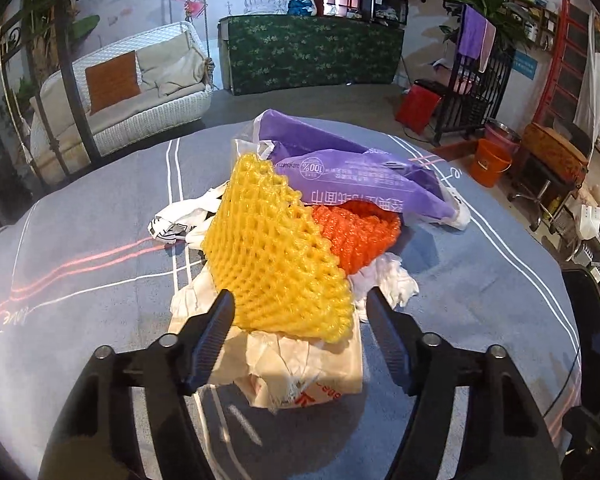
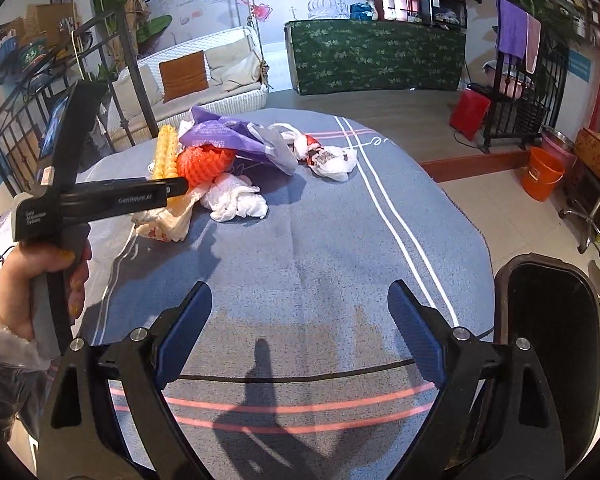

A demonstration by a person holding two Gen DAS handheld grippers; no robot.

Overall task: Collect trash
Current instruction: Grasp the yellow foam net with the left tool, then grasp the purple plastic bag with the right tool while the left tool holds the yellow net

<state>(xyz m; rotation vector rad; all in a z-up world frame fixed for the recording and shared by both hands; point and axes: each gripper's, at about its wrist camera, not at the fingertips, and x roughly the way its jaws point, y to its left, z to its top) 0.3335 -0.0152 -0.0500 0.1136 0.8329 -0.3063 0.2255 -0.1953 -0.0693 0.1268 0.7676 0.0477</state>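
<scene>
Trash sits heaped on the bench (image 2: 320, 264), far-left part of its blue-grey cloth in the right wrist view. Yellow foam net (image 1: 276, 256) on top: flat, roughly triangular, long axis running from its narrow far end toward the left tongs (image 1: 300, 312), wide edge nearest them. Orange foam net (image 1: 356, 232) just beside it on the right, touching. Purple plastic bag (image 1: 352, 176) behind both, lying crosswise, printed side up. Crumpled white tissue (image 2: 238, 200) at the near right of the heap. Cream paper bag (image 1: 300, 372) with red print under the yellow net, its near end poking out toward the camera. White plastic bag (image 2: 328, 158) with dark print lies apart, to the right of the heap.

Left tongs spread, fingers either side of the yellow net's wide edge; contact not clear. Right tongs (image 2: 300, 312) spread, over bare cloth, well apart from the heap.

Black bin (image 2: 548, 320) stands off the bench's right edge, mouth open; inside dark, contents cannot be made out.
</scene>
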